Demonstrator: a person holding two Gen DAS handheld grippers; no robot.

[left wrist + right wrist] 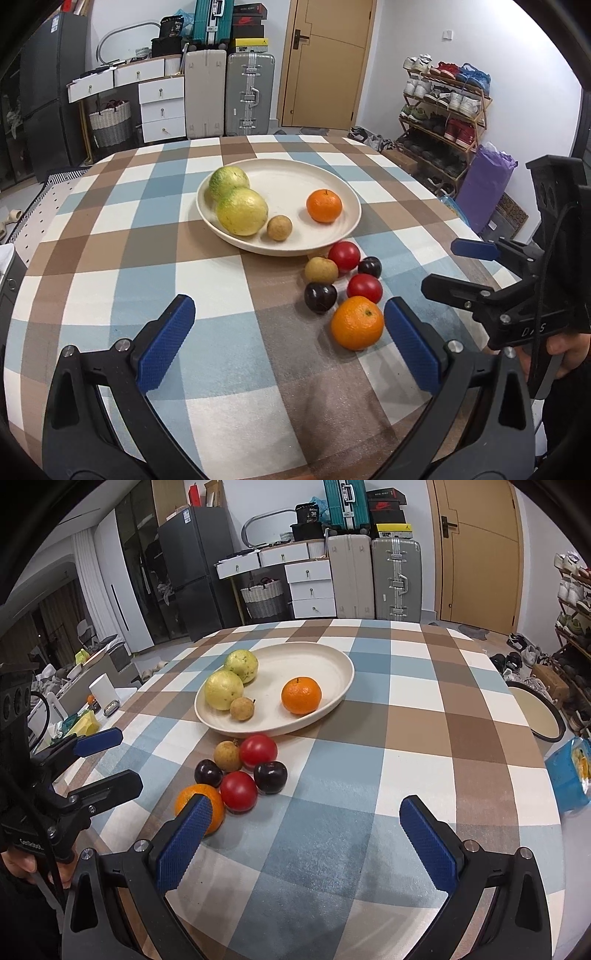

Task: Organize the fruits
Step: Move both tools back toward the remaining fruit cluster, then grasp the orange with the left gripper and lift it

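Observation:
A cream plate (332,177) (317,661) on the checked tablecloth holds two yellow-green guavas (242,211) (224,689), a small brown fruit (279,228) (242,708) and an orange (324,205) (301,695). In front of the plate lies a cluster: a second orange (357,322) (201,805), two red tomatoes (364,288) (238,791), two dark plums (320,297) (270,777) and a brown fruit (321,270) (227,756). My left gripper (288,326) is open, its right pad beside the near orange. My right gripper (306,834) is open over bare cloth, right of the cluster.
The round table's edge (476,236) curves close on the right, with a shoe rack (443,110) beyond. Suitcases (229,92), white drawers (162,107) and a door (325,62) stand behind. A blue packet (569,771) sits off the table's right side.

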